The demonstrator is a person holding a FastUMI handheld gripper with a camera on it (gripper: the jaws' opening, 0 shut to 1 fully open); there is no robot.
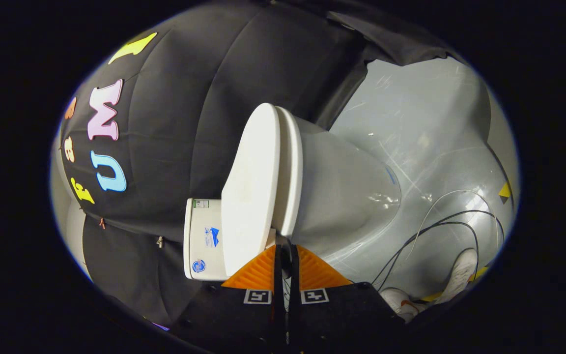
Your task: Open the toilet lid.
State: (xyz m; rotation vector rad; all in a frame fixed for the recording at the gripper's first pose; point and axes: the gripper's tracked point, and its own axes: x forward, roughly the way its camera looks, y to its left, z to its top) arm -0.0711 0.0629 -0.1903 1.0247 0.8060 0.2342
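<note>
The view is rolled about a quarter turn, so the white toilet lies sideways in it. Its lid (251, 191) rests flat down on the seat (290, 172), above the bowl (347, 196). The tank (204, 241) stands at the hinge end, with stickers on its side. My gripper (283, 251) is shut with only a thin slit between its fingers and nothing held. Its tips sit close to the seam between lid and seat, near the hinge end beside the tank.
A glossy grey floor (420, 128) spreads around the bowl. Thin cables (440, 228) loop across it. A person's two white shoes (460, 275) stand near the cables, beside my fingers. Black cloth wall (204, 98) hangs behind the tank.
</note>
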